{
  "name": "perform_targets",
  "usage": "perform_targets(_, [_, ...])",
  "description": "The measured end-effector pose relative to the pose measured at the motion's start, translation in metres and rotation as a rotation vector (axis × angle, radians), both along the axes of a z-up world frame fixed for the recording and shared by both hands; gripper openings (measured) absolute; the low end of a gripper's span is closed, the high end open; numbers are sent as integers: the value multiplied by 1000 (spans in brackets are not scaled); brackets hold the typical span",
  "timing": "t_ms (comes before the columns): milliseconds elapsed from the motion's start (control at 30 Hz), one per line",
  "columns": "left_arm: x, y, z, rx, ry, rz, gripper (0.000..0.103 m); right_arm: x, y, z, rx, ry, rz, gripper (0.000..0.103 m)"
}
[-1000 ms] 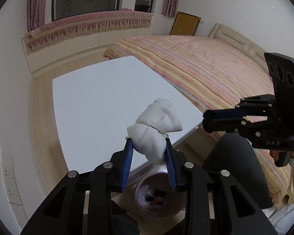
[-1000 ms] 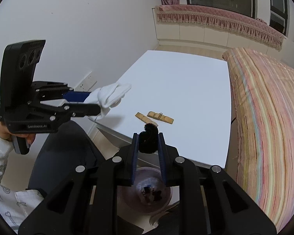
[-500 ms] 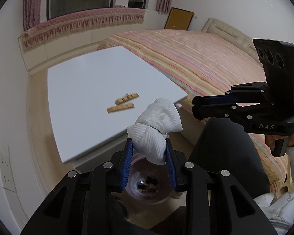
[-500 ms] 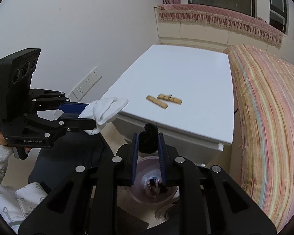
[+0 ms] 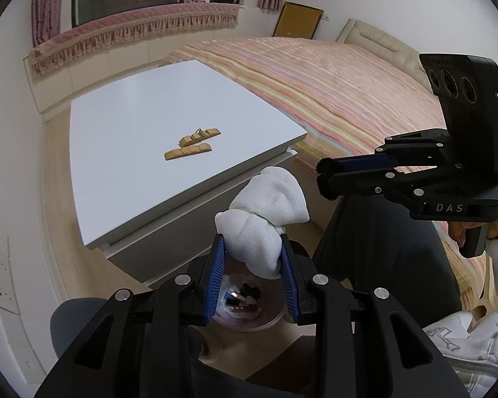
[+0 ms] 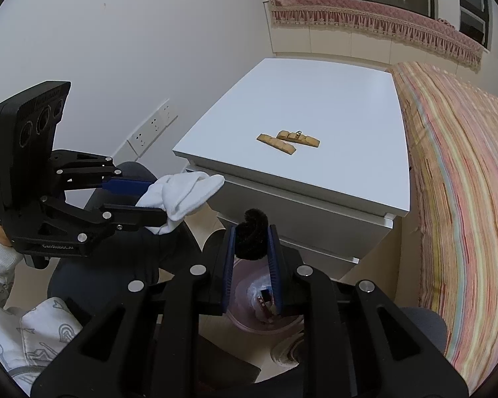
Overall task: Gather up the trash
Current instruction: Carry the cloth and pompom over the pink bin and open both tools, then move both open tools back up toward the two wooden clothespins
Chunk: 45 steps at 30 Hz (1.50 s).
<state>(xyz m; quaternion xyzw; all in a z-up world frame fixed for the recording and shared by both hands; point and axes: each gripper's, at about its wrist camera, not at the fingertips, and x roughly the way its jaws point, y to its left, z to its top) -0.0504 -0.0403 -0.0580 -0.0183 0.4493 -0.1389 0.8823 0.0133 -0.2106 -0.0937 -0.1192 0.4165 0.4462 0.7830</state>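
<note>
Trash in both our grippers, over one pink bin [image 5: 249, 321].
Our left gripper [image 5: 253, 278] clamps one balled white sock [image 5: 262, 229]; our right gripper [image 6: 251, 262] pinches one black fuzzy wad [image 6: 251, 237]. Two wooden clip pieces [image 6: 289, 141] lie on the white tabletop [image 6: 315, 99].

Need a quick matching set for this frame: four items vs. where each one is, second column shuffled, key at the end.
Items:
1. white sock bundle
2. black fuzzy wad
3. wooden clothespin pieces
4. pink bin

Places:
A. on the white nightstand
B. on the floor below both grippers
C. clamped in the right gripper
D. clamped in the left gripper

Pairs: 1-D, 2-C, 3-A, 4-B
</note>
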Motion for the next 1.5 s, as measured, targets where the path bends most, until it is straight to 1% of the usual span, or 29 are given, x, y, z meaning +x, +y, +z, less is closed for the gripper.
perform_targets(367, [-1, -5, -1, 0, 9, -13, 32, -2, 1, -4, 3, 15, 13, 19])
perform_targets(467, [0, -6, -1, -4, 14, -22, 39, -3, 0, -5, 4, 20, 18, 23])
perform_targets(500, [0, -6, -2, -1, 15, -21, 45, -2, 0, -6, 1, 22, 17, 28])
perform_targets(533, [0, -6, -3, 4, 13, -18, 56, -2, -1, -7, -4, 21, 12, 46])
perform_targets(567, [0, -4, -3, 10, 10, -7, 63, -2, -1, -8, -7, 20, 7, 68])
perform_targets(600, [0, -3, -4, 11, 7, 1, 75, -1, -2, -10, -9, 21, 0, 76])
perform_targets(633, [0, -1, -4, 7, 1, 9, 86, 0, -2, -11, -11, 24, -5, 87])
perform_targets(667, [0, 0, -3, 4, -9, 15, 89, 1, -3, -12, -16, 23, -12, 91])
perform_targets(833, [0, 5, -2, 15, -21, 37, 94, 4, -2, -17, -47, 20, -31, 95])
perform_targets(967, [1, 7, -1, 15, -22, 44, 95, 6, -3, -18, -44, 23, -41, 97])
perform_targets(1300, [7, 9, 3, 14, -29, 46, 95, 14, -3, -8, -34, 3, -56, 99])
perform_targets(1500, [19, 17, 10, 20, -41, 45, 95, 27, 4, 1, -36, -21, -63, 99])
